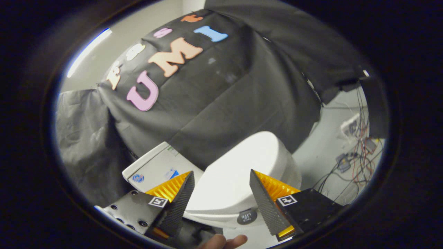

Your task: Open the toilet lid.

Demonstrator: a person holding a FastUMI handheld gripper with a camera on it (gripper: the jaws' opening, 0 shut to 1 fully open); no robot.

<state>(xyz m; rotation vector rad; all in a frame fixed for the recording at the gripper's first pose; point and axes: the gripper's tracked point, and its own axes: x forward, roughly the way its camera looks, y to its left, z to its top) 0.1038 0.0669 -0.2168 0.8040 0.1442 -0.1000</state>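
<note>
A white toilet with its lid (242,169) lying down flat stands just ahead of my fingers, seen tilted. A round dark tab (247,217) sits at the lid's front edge, between the fingers and low down. The white cistern (155,167) is behind the lid, beyond the left finger. My gripper (221,174) is open, its fingers wide apart with the lid's front showing between them and nothing held. A hand (225,241) shows below the fingers.
Black cloth (221,97) hangs close behind the toilet. On the pale floor to the right lie cables and small electronic boxes (349,155). Grey plastic sheeting (83,138) hangs to the left of the cistern.
</note>
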